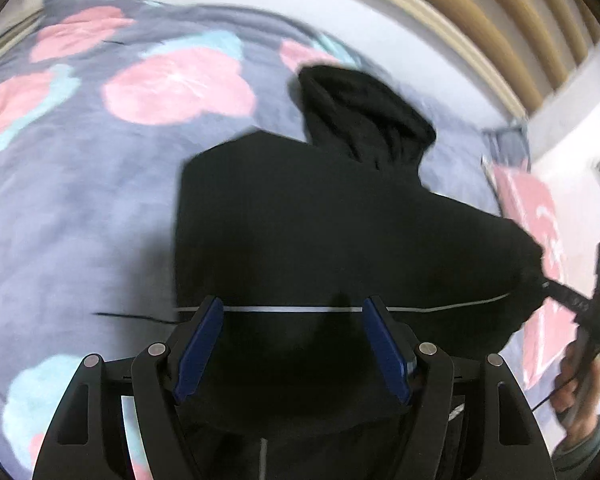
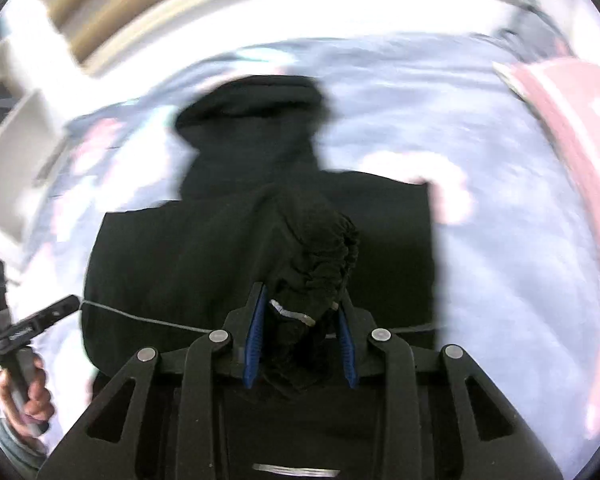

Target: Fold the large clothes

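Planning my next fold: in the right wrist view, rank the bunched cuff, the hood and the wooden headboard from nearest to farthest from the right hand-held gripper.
1. Bunched cuff: clamped in the right hand-held gripper.
2. Hood: beyond the black hoodie's body, slightly left.
3. Wooden headboard: past the floral bedspread, top of view.

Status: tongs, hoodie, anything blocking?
Left tongs open over black hoodie. Right tongs shut on bunched cuff. Pink pillow alongside, not blocking.

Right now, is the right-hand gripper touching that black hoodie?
Touching: in the right wrist view, the right gripper has bunched black hoodie fabric pinched between its blue pads.
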The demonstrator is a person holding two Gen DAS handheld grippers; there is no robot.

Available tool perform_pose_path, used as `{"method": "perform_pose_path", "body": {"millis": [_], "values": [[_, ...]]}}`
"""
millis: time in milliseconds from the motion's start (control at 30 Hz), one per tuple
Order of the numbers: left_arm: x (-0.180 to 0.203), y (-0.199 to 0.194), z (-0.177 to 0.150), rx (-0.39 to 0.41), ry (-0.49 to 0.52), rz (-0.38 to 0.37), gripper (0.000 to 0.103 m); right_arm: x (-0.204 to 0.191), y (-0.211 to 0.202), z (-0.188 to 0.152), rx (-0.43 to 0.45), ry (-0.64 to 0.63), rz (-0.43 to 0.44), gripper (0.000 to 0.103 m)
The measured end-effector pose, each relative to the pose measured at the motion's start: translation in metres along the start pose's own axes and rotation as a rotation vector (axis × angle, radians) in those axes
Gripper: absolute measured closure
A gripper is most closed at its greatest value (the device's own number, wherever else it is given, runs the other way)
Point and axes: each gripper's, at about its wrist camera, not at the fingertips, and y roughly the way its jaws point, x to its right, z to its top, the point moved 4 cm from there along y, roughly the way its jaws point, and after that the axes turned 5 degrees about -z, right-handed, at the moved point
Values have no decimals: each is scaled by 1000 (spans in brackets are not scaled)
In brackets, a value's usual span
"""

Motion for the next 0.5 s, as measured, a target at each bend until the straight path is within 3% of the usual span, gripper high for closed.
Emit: {"method": "perform_pose_path", "body": {"millis": [67, 233, 367, 500], "values": [[5, 28, -5, -37, 18, 33, 30, 31, 25, -11, -59, 56, -21, 67], [-1, 83, -18, -103, 70, 247, 29, 48, 105, -46, -207, 64, -56, 67], [0, 90, -19, -106, 92, 269, 28, 57, 122, -54, -203, 124, -33, 68], [6, 69, -12, -100, 103, 211, 28, 49, 101, -46, -199, 92, -60, 60]]}}
